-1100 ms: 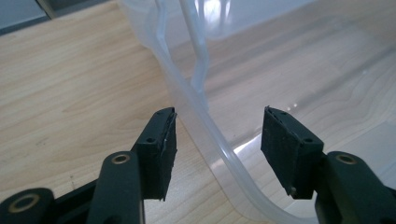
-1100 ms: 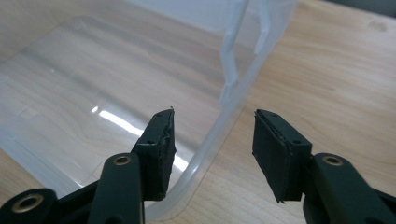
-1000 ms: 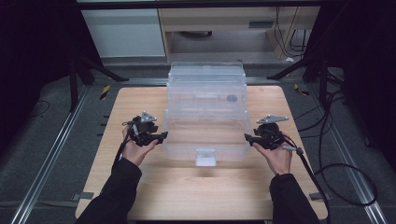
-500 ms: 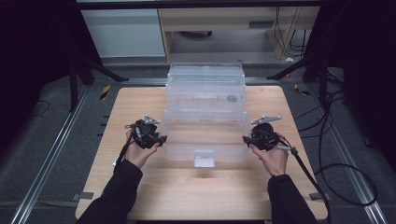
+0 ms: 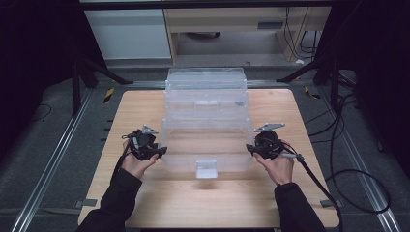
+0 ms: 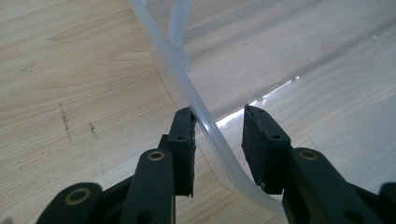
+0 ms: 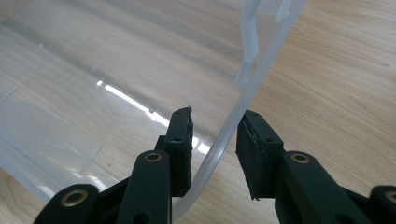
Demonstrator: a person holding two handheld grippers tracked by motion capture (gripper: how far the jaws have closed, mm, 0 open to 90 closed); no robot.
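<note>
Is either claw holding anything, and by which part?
Nothing is clamped yet. Each open claw, left and right, straddles a side rim of the clear plastic bin.

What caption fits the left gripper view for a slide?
Left gripper, jaws open, straddling the rim of a clear plastic bin on a wooden table.

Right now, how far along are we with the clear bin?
Done: both grippers are positioned, left gripper and right gripper each straddling a side rim of the clear bin. In hand: the jaws are open around the rim. Left: closing and moving it.
</note>
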